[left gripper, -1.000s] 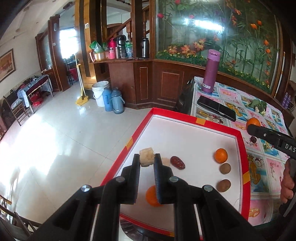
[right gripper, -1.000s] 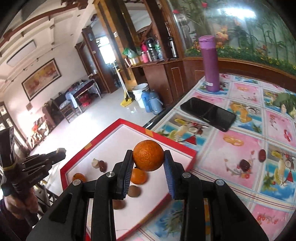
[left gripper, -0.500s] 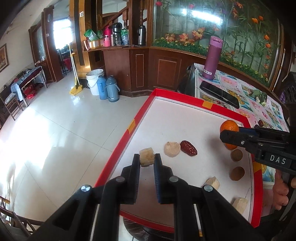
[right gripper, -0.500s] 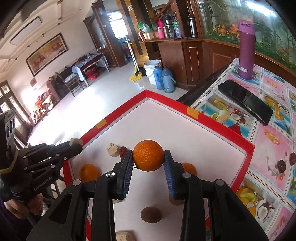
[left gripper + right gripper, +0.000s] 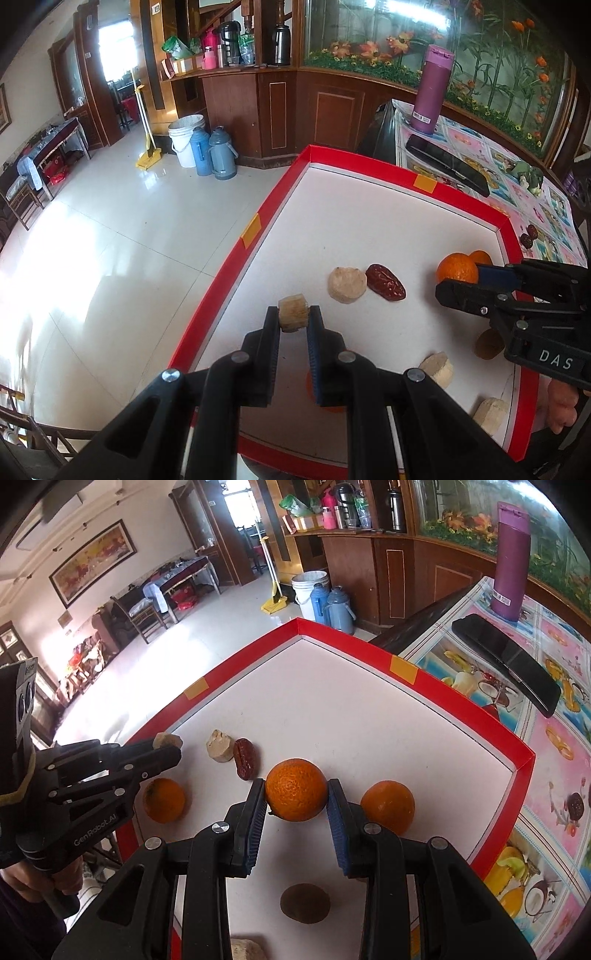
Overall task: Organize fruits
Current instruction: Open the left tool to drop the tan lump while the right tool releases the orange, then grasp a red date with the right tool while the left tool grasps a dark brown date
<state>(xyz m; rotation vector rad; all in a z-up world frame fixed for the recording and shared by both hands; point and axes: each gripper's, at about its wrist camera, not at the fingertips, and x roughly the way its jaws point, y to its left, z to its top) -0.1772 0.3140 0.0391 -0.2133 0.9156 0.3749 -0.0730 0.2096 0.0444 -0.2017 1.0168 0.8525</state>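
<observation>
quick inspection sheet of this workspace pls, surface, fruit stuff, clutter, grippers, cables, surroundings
surface: white tray with red rim, on a table with a fruit-print cloth.
job's things: in the tray, two loose oranges, a red date, beige chunks and a brown fruit; two more dates lie on the cloth.
clutter: black phone and purple bottle on the cloth.
grippers: left gripper shut on a beige chunk; right gripper shut on an orange, both over the tray.
cables: nothing seen.
surroundings: tiled floor, white bucket, two blue flasks, wooden counter.
</observation>
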